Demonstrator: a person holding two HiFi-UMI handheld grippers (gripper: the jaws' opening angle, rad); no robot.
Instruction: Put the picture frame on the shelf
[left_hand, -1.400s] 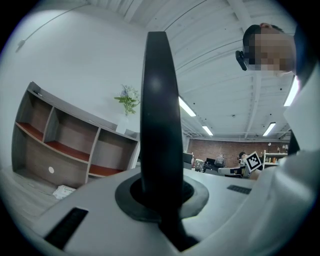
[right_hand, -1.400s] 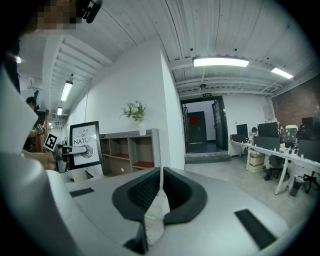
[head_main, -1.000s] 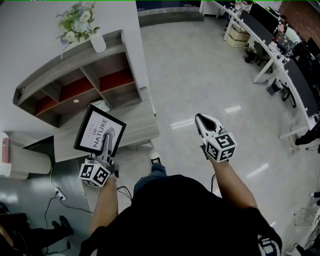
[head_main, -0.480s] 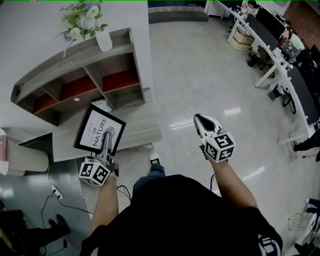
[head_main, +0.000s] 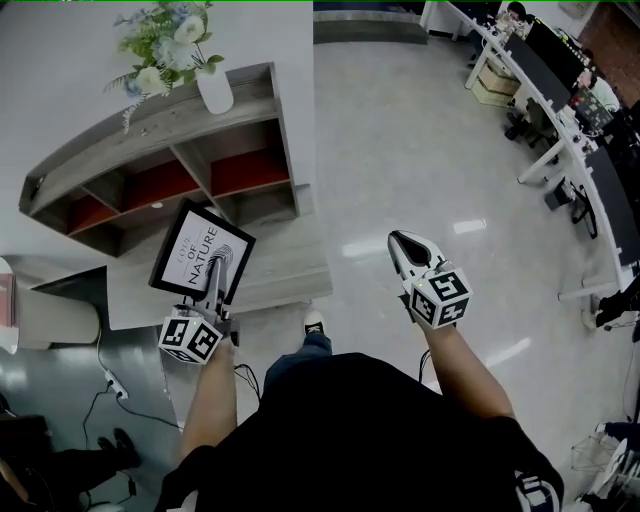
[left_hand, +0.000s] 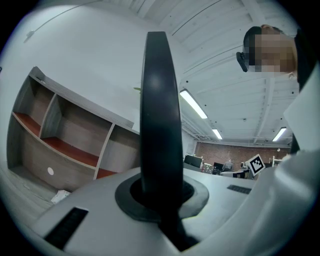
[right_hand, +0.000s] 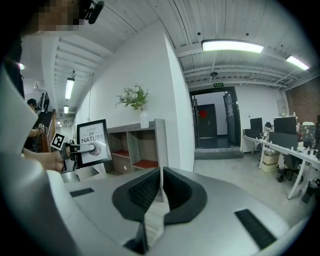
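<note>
The picture frame (head_main: 202, 250) is black-edged with a white print reading "OF NATURE". My left gripper (head_main: 212, 288) is shut on its lower edge and holds it upright and tilted, in front of the grey shelf unit (head_main: 150, 125). In the left gripper view the picture frame (left_hand: 160, 115) shows edge-on as a dark band between the jaws. The right gripper view shows the picture frame (right_hand: 93, 136) at the left beside the shelf unit (right_hand: 140, 142). My right gripper (head_main: 403, 243) is shut and empty, out over the floor to the right; in its own view the right gripper (right_hand: 160, 187) has its jaws together.
A white vase with flowers (head_main: 170, 50) stands on the shelf unit's top. Below the shelf runs a low grey bench (head_main: 285, 250). Red-lined compartments (head_main: 245, 170) stand open. Desks and chairs (head_main: 560, 90) line the far right. Cables (head_main: 120, 390) lie on the floor at the left.
The view has shifted so the shelf unit and vase sit slightly further right and nearer. The frame stays in the left gripper; both grippers hold about the same pose.
</note>
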